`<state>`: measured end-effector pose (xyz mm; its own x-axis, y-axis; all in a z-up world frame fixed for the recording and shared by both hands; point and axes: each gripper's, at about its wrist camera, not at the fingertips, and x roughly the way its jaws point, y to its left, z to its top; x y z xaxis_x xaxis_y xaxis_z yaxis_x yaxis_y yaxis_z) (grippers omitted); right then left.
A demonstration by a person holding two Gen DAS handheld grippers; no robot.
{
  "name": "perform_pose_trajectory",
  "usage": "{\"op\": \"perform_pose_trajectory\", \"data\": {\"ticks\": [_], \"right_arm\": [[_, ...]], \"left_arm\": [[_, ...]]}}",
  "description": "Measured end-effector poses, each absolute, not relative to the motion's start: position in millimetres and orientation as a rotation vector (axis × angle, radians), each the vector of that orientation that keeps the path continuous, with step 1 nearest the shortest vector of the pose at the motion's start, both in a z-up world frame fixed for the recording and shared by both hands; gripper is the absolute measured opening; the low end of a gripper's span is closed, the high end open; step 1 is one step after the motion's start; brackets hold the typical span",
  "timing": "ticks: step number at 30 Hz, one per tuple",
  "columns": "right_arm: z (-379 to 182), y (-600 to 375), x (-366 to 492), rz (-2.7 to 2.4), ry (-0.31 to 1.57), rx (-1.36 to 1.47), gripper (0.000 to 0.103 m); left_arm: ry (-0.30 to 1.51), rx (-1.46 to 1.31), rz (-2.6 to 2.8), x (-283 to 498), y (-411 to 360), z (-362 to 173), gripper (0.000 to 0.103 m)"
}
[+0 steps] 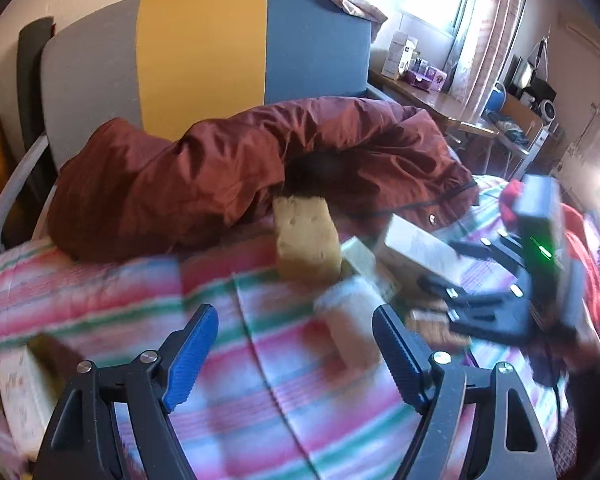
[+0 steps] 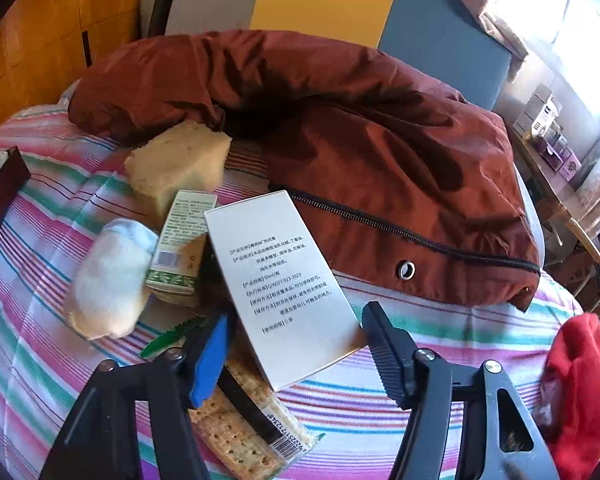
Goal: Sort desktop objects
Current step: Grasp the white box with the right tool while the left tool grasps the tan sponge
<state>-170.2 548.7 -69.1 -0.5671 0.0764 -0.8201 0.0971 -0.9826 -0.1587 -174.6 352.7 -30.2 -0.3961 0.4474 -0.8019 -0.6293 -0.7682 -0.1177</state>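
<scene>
Straddling the near end of the white printed box (image 2: 278, 280), the right tongs (image 2: 296, 344) are seen in the lower middle of the right wrist view, spread with a gap left on both sides, so nothing is pinched yet. The left tongs (image 1: 292, 344) are likewise spread over bare striped bedspread (image 1: 100, 280) in the lower middle of the left wrist view, with nothing between them.

The white printed box lies tilted across a small heap at the centre of the right wrist view, propped on a green-and-white carton (image 2: 180, 240) and a cracker packet (image 2: 244, 432). It is judged light, stiff and smooth-sided; a grip across its narrow width near the lower end should hold, though hard squeezing could crush the card. Just left of the heap a rolled white sock (image 2: 108, 280) is seen, soft and easily compressed, best taken around its middle. Behind it a yellow sponge block (image 2: 180, 160) stands, light and springy. The cracker packet is judged brittle and its wrapper slippery.

Everything rests on a bed, a yielding surface on which boxes may tip. A rust-red jacket (image 2: 360, 152) is draped across the upper middle, a red cloth (image 2: 580, 380) sits at lower right, and a window and cluttered desk (image 1: 440, 100) are visible at upper right.
</scene>
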Motion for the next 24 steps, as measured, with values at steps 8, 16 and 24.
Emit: {"op": "perform_pose_trajectory", "data": {"ticks": [8,16,24], "right_arm": [[-65.2,552.7,-163.1,-2.74,0.222,1.423,0.06],[-65.6,558.9,-168.4,-2.733,0.198,1.41,0.06],[-69.2,557.1,-170.0,-2.73,0.197,1.413,0.06]], "left_arm": [[0.282,-1.248,2.152,-218.4,408.6,-56.8,0.085],[0.407,-1.243,2.192,-242.9,443.2,-76.1,0.085],[0.404,-1.336,2.106,-258.0,448.7,-108.2,0.057]]}}
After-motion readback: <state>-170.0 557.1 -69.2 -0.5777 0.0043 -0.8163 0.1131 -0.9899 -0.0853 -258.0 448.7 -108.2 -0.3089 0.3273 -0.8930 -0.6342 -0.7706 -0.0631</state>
